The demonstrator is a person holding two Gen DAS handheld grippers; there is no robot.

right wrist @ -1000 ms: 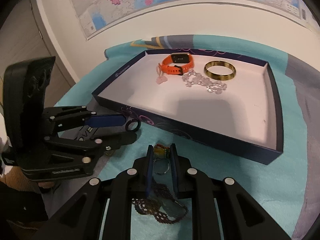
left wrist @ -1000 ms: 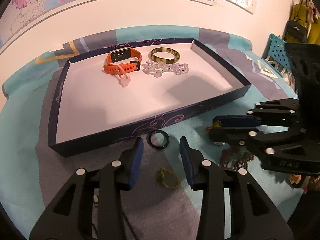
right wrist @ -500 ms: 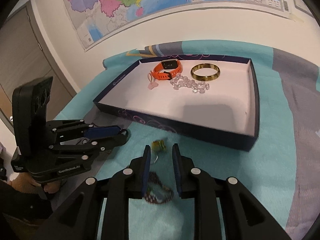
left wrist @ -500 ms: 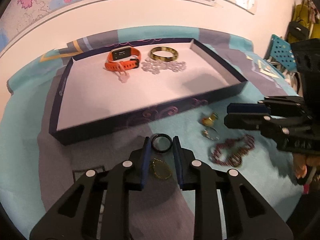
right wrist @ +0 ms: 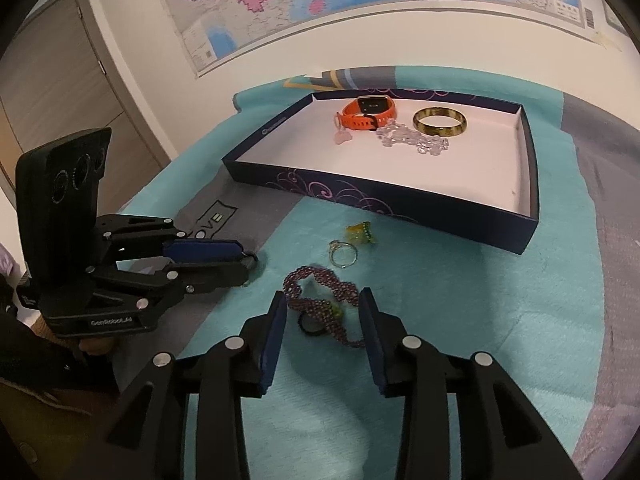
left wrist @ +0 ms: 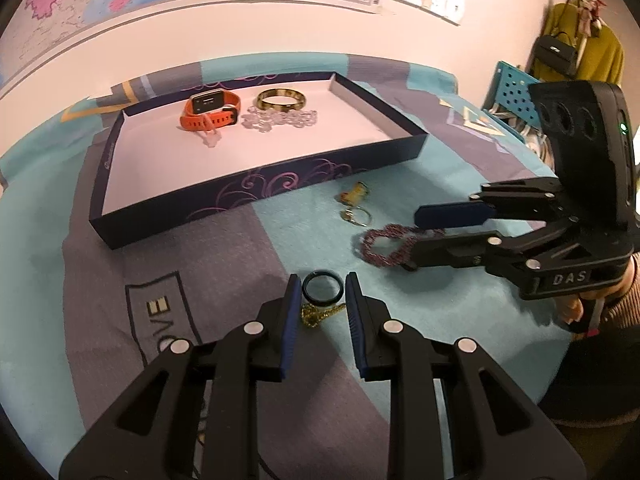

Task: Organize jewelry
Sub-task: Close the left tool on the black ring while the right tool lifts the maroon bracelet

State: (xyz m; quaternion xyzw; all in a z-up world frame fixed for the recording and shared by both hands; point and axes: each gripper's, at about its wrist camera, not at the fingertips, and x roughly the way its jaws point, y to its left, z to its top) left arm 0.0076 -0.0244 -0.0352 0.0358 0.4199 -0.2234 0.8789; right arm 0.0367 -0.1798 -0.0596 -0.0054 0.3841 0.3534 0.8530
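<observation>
My left gripper (left wrist: pixel 322 290) is shut on a black ring (left wrist: pixel 322 287), its pads against the ring's sides just above the cloth. A gold chain (left wrist: pixel 316 316) lies under the fingers. In the right wrist view the left gripper (right wrist: pixel 246 258) sits at the left. My right gripper (right wrist: pixel 323 308) has its jaws opening. A purple bead bracelet (right wrist: pixel 340 288) lies on the cloth between them, untouched. From the left wrist view, the right gripper (left wrist: pixel 412 236) straddles that bracelet (left wrist: pixel 362 246). The dark blue tray (left wrist: pixel 260 192) (right wrist: pixel 360 200) holds an orange watch (left wrist: pixel 210 114), a gold bangle (left wrist: pixel 280 98) and a clear crystal bracelet (left wrist: pixel 280 120).
A yellow-green charm (right wrist: pixel 360 232) and a silver ring (right wrist: pixel 343 255) lie on the teal cloth between the tray and the bracelet. A blue stool (left wrist: pixel 516 92) stands past the table's right end. A wall with a map runs behind the tray.
My left gripper narrowed onto the black ring and drew back from the tray with it. The right gripper also backed off, leaving the charm and silver ring ahead, and its jaws widened around the purple bracelet.
</observation>
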